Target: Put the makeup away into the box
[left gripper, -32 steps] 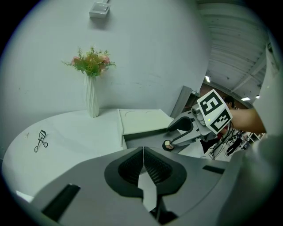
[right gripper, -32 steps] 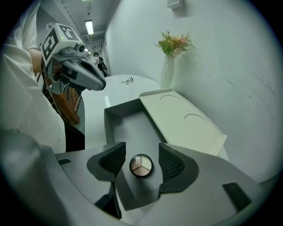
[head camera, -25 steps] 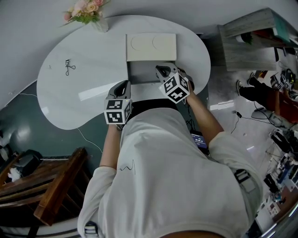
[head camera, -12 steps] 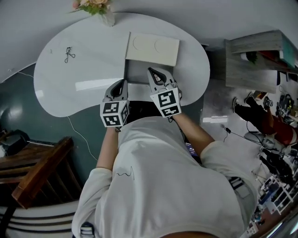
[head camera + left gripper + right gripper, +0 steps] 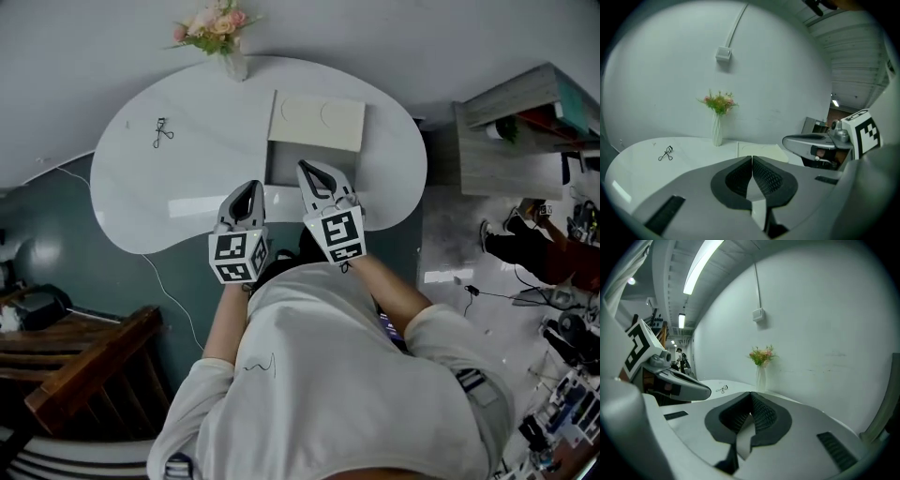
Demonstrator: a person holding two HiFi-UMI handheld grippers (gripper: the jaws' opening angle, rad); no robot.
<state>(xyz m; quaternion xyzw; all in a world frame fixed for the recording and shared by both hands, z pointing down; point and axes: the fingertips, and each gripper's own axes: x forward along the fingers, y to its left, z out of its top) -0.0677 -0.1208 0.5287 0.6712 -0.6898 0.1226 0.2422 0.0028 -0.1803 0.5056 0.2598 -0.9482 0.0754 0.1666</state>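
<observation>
One box (image 5: 281,161), partly behind right gripper (image 5: 308,169)

A white vase (image 5: 233,62) of pink flowers stands at the far edge of the white tabletop (image 5: 187,159). A wooden chair (image 5: 94,370) sits left of the tabletop, and a grey shelf unit (image 5: 497,150) stands to its right.

A white, rounded surface (image 5: 169,197) is set against a plain pale wall (image 5: 394,33). A vase of flowers (image 5: 232,61) is placed at the surface's far edge. Dark teal floor (image 5: 56,244) is seen left of the surface, with wooden furniture (image 5: 89,370) on it, and a grey shelf unit (image 5: 506,141) is seen right of the surface. Strip lights (image 5: 701,266) are mounted overhead.
</observation>
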